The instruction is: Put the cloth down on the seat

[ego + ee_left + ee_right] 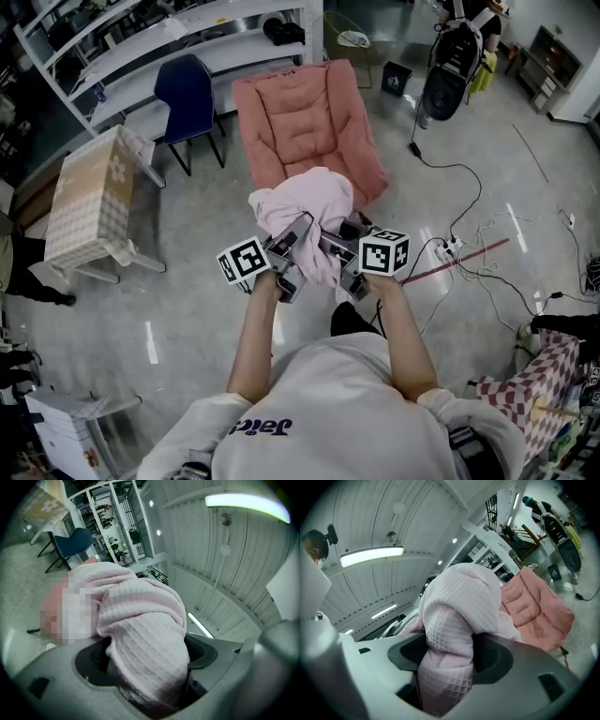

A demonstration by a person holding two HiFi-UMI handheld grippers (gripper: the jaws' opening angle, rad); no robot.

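A pale pink waffle cloth [305,211] is bunched up between my two grippers, just in front of the salmon padded seat [305,122]. The left gripper [286,253] points upward and is shut on the cloth [140,634], which fills the gap between its jaws [145,667]. The right gripper [342,258] also points upward. Its jaws stand wide, with a thick fold of cloth [454,620] lying between them [445,663] and dark gaps at both sides. The seat [539,611] shows behind the cloth in the right gripper view.
A blue chair [187,94] and white shelves [187,37] stand behind the seat on the left. A small table with a checked cover [89,197] is at the left. A black fan [450,70] and loose cables [469,244] lie to the right.
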